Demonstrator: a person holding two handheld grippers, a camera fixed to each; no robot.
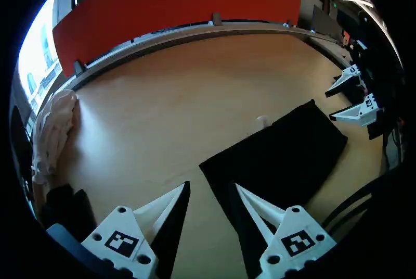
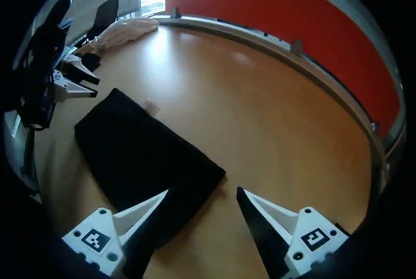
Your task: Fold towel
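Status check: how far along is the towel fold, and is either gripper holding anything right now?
Done: the black towel lies flat on the wooden table as a neat rectangle, seemingly folded at least once. In hand: nothing; the left gripper and right gripper are both open, poised at opposite ends of it. Left: possibly another fold, which needs a fresh grasp of an edge.

Left gripper (image 1: 211,184), right gripper (image 2: 203,190): white fingers (image 1: 156,206), blk inner pads (image 1: 174,222), sq markers (image 1: 121,241).
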